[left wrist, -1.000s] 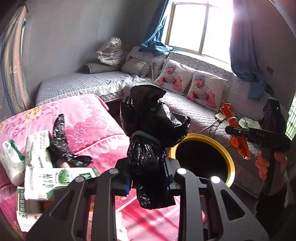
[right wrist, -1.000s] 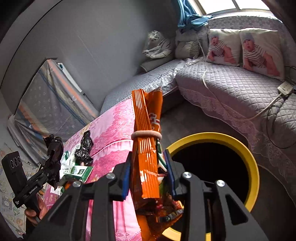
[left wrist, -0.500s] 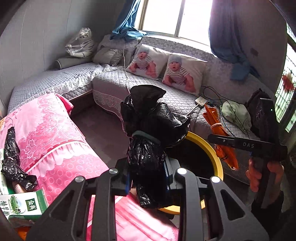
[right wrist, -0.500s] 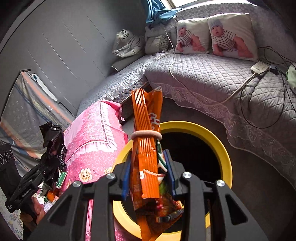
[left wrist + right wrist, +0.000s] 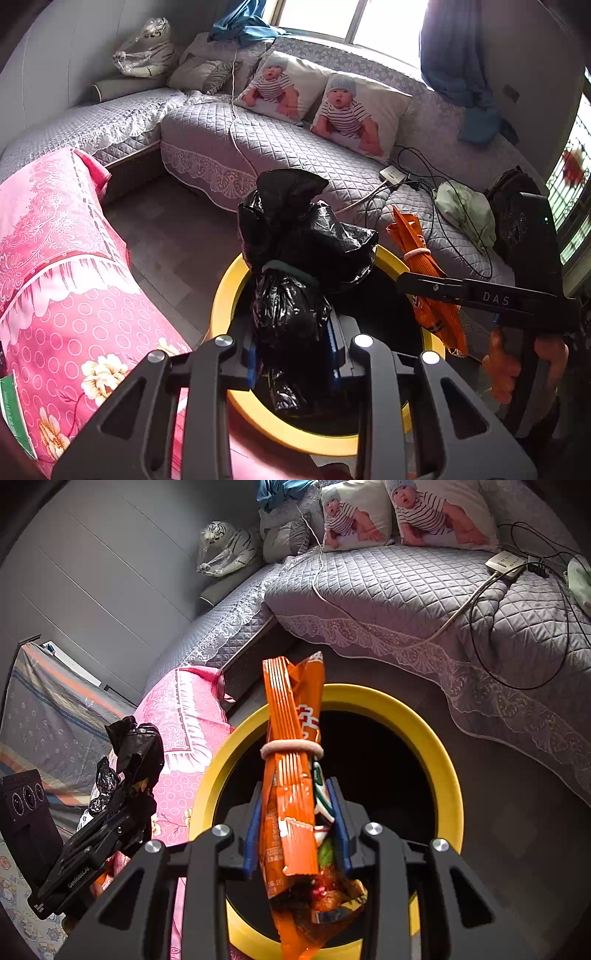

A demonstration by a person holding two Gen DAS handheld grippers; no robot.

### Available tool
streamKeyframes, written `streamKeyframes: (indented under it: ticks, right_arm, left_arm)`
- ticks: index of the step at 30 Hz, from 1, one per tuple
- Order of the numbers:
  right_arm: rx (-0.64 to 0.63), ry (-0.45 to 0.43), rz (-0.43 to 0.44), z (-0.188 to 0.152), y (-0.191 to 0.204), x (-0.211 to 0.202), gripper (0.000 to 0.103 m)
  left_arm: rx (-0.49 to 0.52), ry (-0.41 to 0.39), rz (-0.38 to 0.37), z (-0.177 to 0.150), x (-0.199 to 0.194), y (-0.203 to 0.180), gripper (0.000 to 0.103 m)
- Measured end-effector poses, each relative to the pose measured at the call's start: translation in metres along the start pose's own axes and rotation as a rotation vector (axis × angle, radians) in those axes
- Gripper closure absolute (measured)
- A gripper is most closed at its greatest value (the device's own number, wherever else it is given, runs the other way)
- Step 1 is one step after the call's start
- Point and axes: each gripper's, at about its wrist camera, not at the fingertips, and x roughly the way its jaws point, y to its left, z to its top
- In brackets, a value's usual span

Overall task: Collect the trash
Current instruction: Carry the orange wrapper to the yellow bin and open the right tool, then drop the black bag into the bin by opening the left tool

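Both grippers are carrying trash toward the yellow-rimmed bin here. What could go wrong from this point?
1. The orange snack bag in the right gripper looks torn open at the bottom, so bits may spill beside the bin.
2. The black plastic bag in the left gripper hangs near the bin's rim on the side of the pink cloth; released early, it could miss.
3. Both grippers crowd one opening and might bump.

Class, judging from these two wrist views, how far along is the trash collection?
Done: both pieces are picked up. In hand: left gripper clamps a black plastic bag, right gripper an orange snack bag, over the yellow-rimmed bin. Left: dropping them in.
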Motion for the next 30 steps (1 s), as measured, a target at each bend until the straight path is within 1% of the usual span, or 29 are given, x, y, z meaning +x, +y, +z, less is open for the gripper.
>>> streamKeyframes:
  ticks: [1,2,3,4,5,6,8,10,14,17,21,26,27,30]
  right_arm:
    - [0.002,-0.001,-0.003,0.002,-0.001,-0.001,0.072]
    - [0.001,-0.002,-0.013,0.002,-0.002,-0.001,0.071]
    - [0.007,-0.005,-0.022,0.002,-0.003,-0.002,0.07]
    - [0.014,-0.006,-0.027,0.003,-0.004,-0.002,0.069]
    - [0.02,-0.005,-0.028,0.003,-0.005,-0.003,0.065]
    - [0.03,-0.006,-0.029,0.003,-0.008,-0.004,0.058]
    - [0.047,-0.018,-0.034,0.004,-0.013,-0.006,0.051]
    - [0.066,-0.026,-0.032,0.004,-0.017,-0.01,0.05]
    - [0.079,-0.054,-0.03,0.005,-0.017,-0.021,0.046]
    - [0.079,-0.065,-0.027,0.005,-0.016,-0.028,0.045]
    - [0.061,-0.082,-0.027,0.005,-0.008,-0.034,0.045]
    - [0.006,-0.106,-0.022,0.002,0.006,-0.037,0.045]
    - [-0.008,-0.111,-0.017,0.001,0.01,-0.037,0.045]
    - [-0.064,-0.125,0.004,-0.003,0.025,-0.035,0.045]
  left_arm:
    - [-0.001,-0.003,0.002,0.001,0.001,-0.001,0.078]
    - [-0.003,-0.007,0.003,0.001,0.001,-0.002,0.073]
    - [-0.012,-0.015,0.005,0.001,0.0,-0.001,0.054]
    - [-0.021,-0.029,0.014,0.0,-0.002,-0.001,0.039]
    - [-0.031,-0.05,0.023,-0.001,-0.005,0.0,0.016]
    - [-0.038,-0.067,0.025,-0.001,-0.008,0.002,0.015]
    - [-0.051,-0.067,0.016,-0.001,-0.011,0.003,0.015]
    - [-0.059,-0.07,0.019,-0.001,-0.014,0.006,0.015]
    - [-0.06,-0.069,0.012,-0.002,-0.016,0.008,0.014]
    - [-0.056,-0.074,0.014,-0.002,-0.019,0.007,0.014]
    - [-0.075,-0.099,0.011,0.0,-0.031,0.011,0.014]
    - [-0.101,-0.145,0.088,-0.003,-0.063,0.024,0.011]
    - [-0.103,-0.156,0.101,-0.006,-0.073,0.028,0.011]
    - [-0.092,-0.19,0.171,-0.015,-0.106,0.041,0.01]
